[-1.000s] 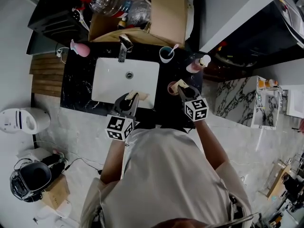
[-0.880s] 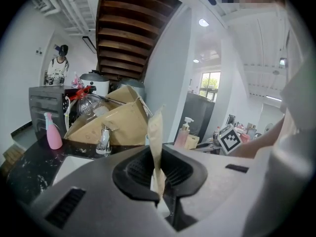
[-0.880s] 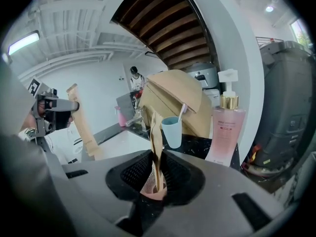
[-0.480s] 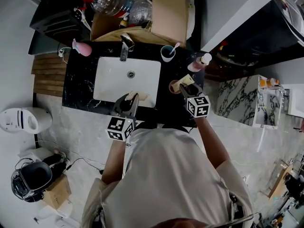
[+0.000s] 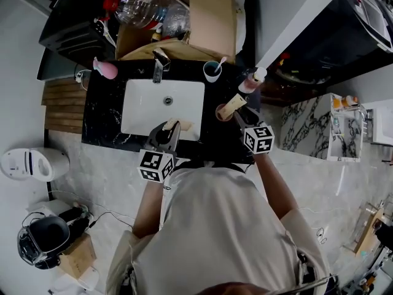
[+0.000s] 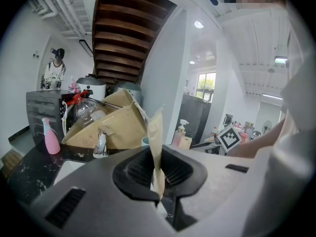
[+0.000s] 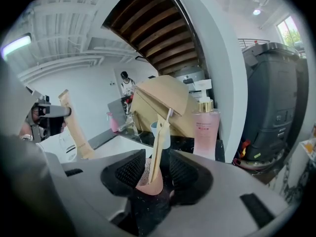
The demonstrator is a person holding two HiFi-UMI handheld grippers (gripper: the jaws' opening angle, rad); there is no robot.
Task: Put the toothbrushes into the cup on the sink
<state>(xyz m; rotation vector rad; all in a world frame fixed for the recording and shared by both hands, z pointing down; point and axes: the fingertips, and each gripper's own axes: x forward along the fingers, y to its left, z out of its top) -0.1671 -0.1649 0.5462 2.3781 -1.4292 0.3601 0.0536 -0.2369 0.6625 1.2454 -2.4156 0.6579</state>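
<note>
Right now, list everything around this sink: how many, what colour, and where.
counter: one, black marbled, around the basin.
sink basin: one, white, set in the counter.
faucet: one, silver, behind the basin.
pink cup: one, pink, counter right of the basin.
wrapped toothbrush: one, tan, standing in the pink cup.
second wrapped toothbrush: one, tan, over the basin's front edge.
blue cup: one, pale blue, right of the faucet.
pump bottle: one, pink, counter's back right.
pink bottle: one, counter's back left.
cardboard box: one, brown, behind the counter.
left gripper: one, grey, shut on the second wrapped toothbrush.
right gripper: one, grey, jaws opening around the toothbrush in the pink cup, pads off it.
</note>
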